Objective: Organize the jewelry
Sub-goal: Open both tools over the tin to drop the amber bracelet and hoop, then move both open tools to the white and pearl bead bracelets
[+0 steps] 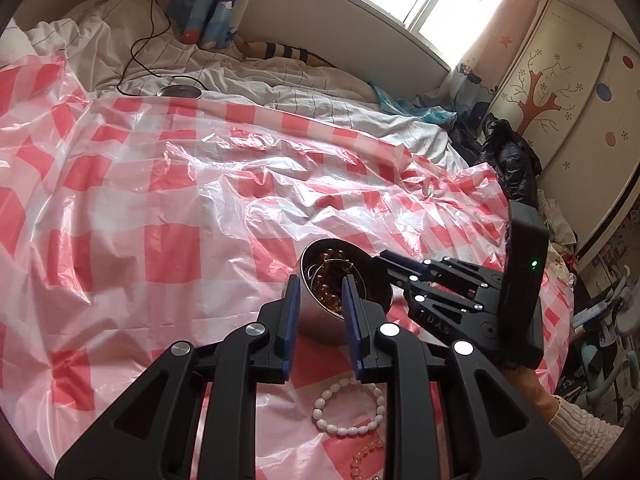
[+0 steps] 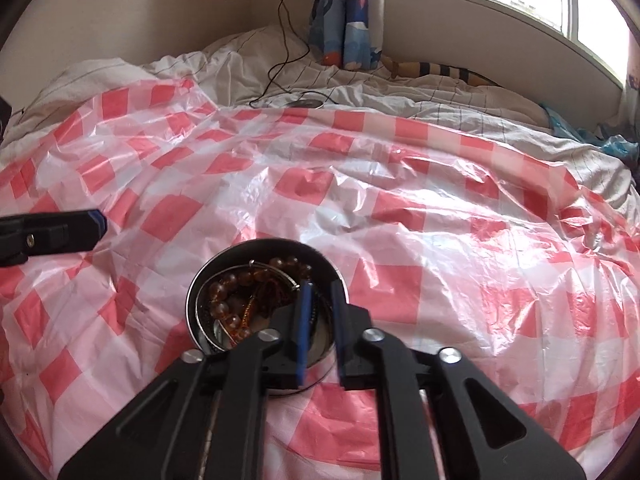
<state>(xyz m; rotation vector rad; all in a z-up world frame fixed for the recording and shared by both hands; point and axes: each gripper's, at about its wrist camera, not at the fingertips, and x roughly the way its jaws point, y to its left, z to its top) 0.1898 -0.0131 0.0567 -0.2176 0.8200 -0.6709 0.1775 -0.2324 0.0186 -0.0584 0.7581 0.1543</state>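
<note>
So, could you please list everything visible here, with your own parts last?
Metal tin: one, silver, on the checked sheet, holding amber bead bracelets.
White bead bracelet: one, on the sheet near the tin.
Orange bead bracelet: one, beside the white one.
Checked plastic sheet: one, red and white, over the bed.
Tin lid: one, silver, far edge of sheet.
Cable: one, black.
Left claw: open, at the tin.
Right claw: open, over the tin.

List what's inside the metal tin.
The metal tin holds amber bead bracelets and a thin silver bangle. The right gripper covers its near side; the bottom isn't visible.
</note>
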